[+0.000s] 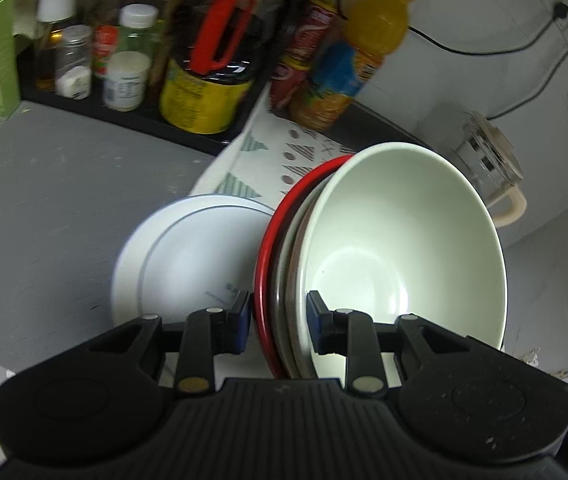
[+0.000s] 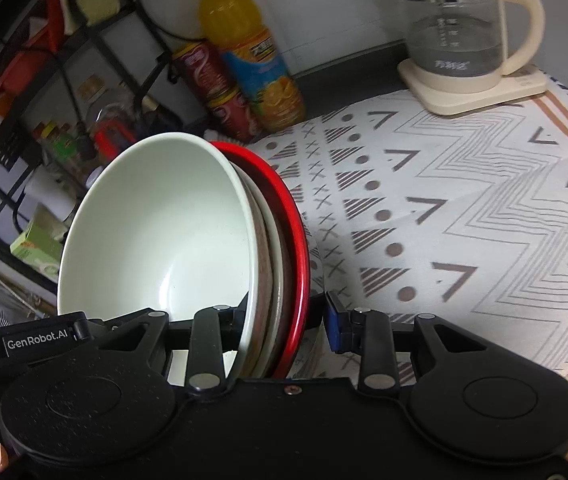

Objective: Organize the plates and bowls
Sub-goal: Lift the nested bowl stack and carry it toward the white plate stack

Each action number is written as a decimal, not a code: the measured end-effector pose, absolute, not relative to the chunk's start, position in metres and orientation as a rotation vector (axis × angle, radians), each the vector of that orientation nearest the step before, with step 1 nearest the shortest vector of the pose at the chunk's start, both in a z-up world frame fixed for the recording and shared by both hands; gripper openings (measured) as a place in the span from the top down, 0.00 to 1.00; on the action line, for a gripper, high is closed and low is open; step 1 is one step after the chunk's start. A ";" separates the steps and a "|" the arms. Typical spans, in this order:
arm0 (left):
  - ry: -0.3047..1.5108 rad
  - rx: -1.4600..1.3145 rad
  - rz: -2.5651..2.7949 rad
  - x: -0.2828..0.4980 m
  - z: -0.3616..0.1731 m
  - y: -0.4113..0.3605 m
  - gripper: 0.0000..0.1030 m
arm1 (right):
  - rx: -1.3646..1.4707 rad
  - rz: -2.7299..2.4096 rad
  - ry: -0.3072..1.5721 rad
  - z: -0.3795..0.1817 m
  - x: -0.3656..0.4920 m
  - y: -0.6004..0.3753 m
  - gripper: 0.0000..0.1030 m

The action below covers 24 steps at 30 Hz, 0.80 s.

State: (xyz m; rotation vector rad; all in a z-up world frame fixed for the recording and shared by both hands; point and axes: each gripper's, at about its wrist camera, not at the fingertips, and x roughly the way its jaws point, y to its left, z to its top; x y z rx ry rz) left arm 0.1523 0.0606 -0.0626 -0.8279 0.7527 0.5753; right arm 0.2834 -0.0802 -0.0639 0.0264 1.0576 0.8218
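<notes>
black fingers of the left gripper [image 1: 278,320] and right gripper [image 2: 284,322] each pinch a rim of the same stack, so it hangs level between them, low centre in both views: pale green bowl [image 1: 396,248] nested in a red plate [image 1: 264,264]. beyond, at left, a white plate [image 1: 188,256] rests on the grey surface [image 1: 44,184], probably the stack's destination.

The stack of dishes [image 1: 364,264] stands between the fingers of both claws, bowl [image 1: 400,240] nested innermost. A plate [image 1: 188,256] lies left of the stack on the tabletop [image 1: 44,200]. Bottles [image 2: 244,64] and kettle [image 2: 460,28] stand behind, on the cloth [image 2: 464,200].
</notes>
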 end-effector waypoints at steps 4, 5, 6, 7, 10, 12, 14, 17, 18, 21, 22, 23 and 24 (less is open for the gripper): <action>0.745 -0.845 0.600 0.141 -0.066 0.068 0.74 | 0.015 0.832 1.084 -0.071 0.278 -0.069 0.69; 0.745 -0.849 0.607 0.139 -0.068 0.070 0.74 | 0.008 0.835 1.091 -0.073 0.277 -0.066 0.69; 0.746 -0.854 0.613 0.137 -0.070 0.071 0.74 | 0.001 0.838 1.096 -0.075 0.276 -0.063 0.69; 0.749 -0.860 0.620 0.134 -0.072 0.073 0.74 | -0.006 0.840 1.101 -0.077 0.275 -0.060 0.69; 0.759 -0.885 0.633 0.127 -0.080 0.077 0.74 | -0.024 0.842 1.118 -0.082 0.271 -0.052 0.69; 0.767 -0.892 0.640 0.125 -0.085 0.080 0.74 | -0.029 0.842 1.131 -0.087 0.270 -0.048 0.69; 0.773 -0.898 0.649 0.123 -0.089 0.084 0.74 | -0.035 0.845 1.147 -0.092 0.269 -0.044 0.69; 0.783 -0.910 0.662 0.119 -0.094 0.089 0.74 | -0.042 0.847 1.168 -0.098 0.270 -0.038 0.69; 0.787 -0.911 0.665 0.119 -0.096 0.090 0.74 | -0.044 0.847 1.172 -0.100 0.270 -0.036 0.69; 0.800 -0.913 0.669 0.118 -0.100 0.094 0.74 | -0.049 0.849 1.179 -0.104 0.270 -0.031 0.68; 0.803 -0.916 0.671 0.119 -0.101 0.095 0.74 | -0.050 0.847 1.184 -0.105 0.270 -0.030 0.68; 0.807 -0.919 0.672 0.119 -0.103 0.096 0.74 | -0.052 0.847 1.187 -0.107 0.270 -0.029 0.68; 0.811 -0.919 0.673 0.119 -0.105 0.097 0.74 | -0.052 0.846 1.191 -0.108 0.270 -0.029 0.68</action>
